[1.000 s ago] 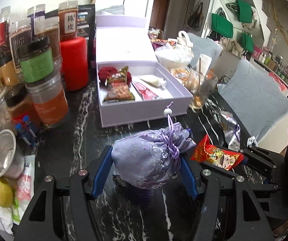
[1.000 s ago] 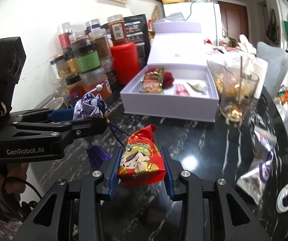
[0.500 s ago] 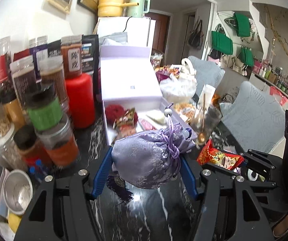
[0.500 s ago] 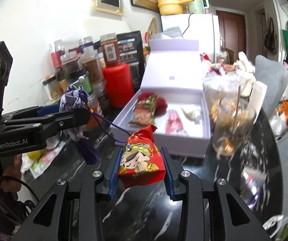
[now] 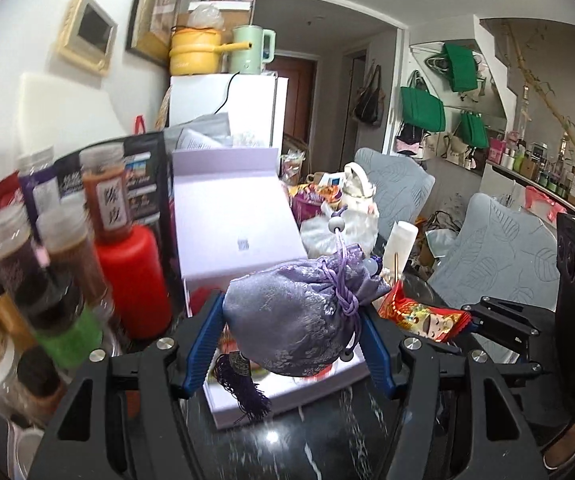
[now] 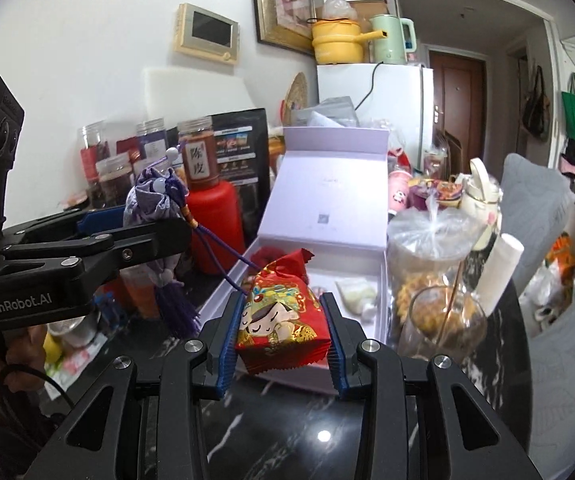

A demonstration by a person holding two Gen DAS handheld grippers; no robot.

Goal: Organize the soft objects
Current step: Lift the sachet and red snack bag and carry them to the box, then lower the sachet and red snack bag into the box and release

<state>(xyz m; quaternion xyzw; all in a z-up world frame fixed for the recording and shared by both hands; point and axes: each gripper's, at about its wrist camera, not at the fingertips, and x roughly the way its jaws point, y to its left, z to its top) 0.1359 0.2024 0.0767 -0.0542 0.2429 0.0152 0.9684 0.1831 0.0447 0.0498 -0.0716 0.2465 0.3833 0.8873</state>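
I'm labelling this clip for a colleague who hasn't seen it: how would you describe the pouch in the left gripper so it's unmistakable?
Start at the open lilac gift box on the black marble table. Above its near end, the left gripper clamps a lavender brocade drawstring pouch. Unlike the red cartoon snack packet beside it, it has a knotted cord, beads and a dark purple tassel.

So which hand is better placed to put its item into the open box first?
Probably the left: its purple pouch already hangs over the lavender box, while the right's red packet sits before the front wall.
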